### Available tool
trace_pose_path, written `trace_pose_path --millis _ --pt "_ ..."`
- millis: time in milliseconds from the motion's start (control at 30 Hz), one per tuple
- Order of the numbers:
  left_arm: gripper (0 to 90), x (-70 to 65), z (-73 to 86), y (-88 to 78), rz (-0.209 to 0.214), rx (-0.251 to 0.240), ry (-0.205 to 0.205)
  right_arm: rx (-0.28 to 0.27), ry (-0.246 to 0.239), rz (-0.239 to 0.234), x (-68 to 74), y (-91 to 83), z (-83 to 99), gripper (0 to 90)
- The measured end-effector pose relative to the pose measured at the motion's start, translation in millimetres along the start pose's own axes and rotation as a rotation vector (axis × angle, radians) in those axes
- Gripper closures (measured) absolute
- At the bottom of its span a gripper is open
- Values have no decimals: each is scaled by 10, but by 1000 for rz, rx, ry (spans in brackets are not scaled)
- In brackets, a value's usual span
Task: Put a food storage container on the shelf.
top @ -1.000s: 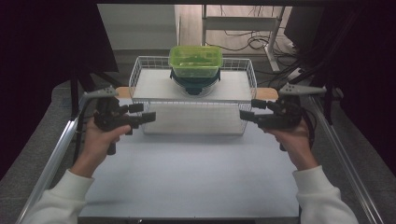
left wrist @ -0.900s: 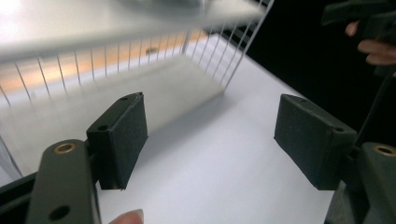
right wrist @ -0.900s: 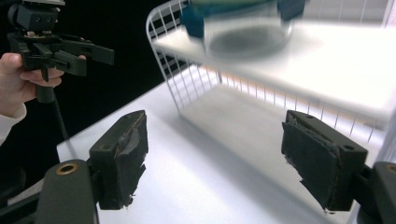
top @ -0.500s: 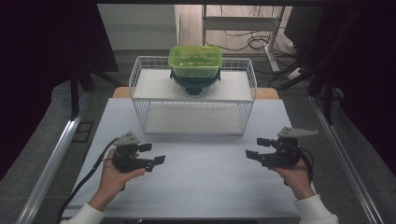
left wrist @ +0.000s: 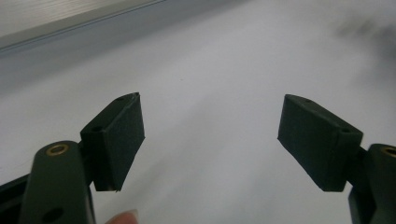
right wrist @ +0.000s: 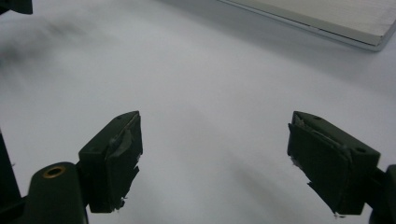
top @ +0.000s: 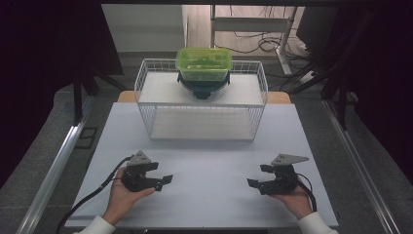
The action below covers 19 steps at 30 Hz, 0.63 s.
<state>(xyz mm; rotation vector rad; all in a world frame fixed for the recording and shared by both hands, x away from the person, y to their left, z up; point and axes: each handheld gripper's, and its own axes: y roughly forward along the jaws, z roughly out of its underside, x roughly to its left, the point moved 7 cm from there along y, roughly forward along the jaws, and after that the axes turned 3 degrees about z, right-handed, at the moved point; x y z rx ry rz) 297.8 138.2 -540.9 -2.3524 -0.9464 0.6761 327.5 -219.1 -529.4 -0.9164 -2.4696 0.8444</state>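
Observation:
My left gripper (top: pixel 163 172) lies low over the front left of the white table (top: pixel 209 161), held in a hand, jaws pointing right. In the left gripper view the left gripper (left wrist: pixel 210 135) stands open with only bare tabletop between its pads. My right gripper (top: pixel 255 175) sits at the front right, jaws pointing left. In its own view the right gripper (right wrist: pixel 215 149) is open and empty. Both pairs of jaws have just been opening a little. A white wire basket (top: pixel 202 124) at the back holds a green translucent box (top: pixel 203 63) on a dark bowl (top: pixel 202 88).
Metal rails run along the table's left side (top: pixel 53 165) and right side (top: pixel 360 161). The same kind of rail crosses the top of each gripper view (left wrist: pixel 70 23) (right wrist: pixel 327 18). Cables lie on the floor behind the basket. A cable trails from each gripper.
Both hands have come down and back from beside the basket to the front of the table. The grippers now rest low near the surface, still apart.

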Motion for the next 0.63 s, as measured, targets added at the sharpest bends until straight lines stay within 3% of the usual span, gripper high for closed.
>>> trace_pose_path --millis 300,467,633 --pt "197 10 -3 -1 -16 -5 -3 -25 36 24 -57 -41 -6 169" --pt "175 19 -30 -16 -11 -17 -13 -23 26 28 -52 -38 0 155" --pt "160 71 -44 -20 -37 -18 -12 -51 38 31 -85 -39 -35 143"
